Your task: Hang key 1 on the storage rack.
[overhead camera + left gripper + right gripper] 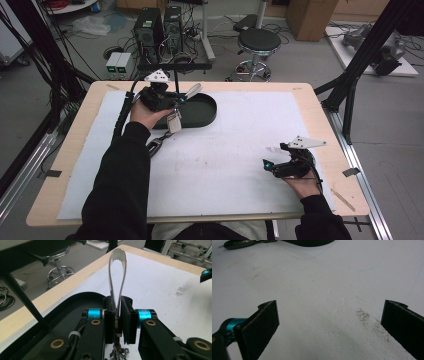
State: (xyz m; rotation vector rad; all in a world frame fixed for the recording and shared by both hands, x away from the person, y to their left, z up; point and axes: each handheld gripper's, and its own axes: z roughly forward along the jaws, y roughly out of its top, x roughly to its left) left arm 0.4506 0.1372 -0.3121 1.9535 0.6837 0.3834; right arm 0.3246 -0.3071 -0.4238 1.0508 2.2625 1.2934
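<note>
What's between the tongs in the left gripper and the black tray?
Nothing visible. The left gripper is shut on the tongs, holding them over the near edge of the tray, with only open air below.

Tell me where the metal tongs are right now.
The metal tongs are clamped in the left gripper, held at the table's far left over the near edge of the black tray; in the left gripper view they stick up between its jaws.
</note>
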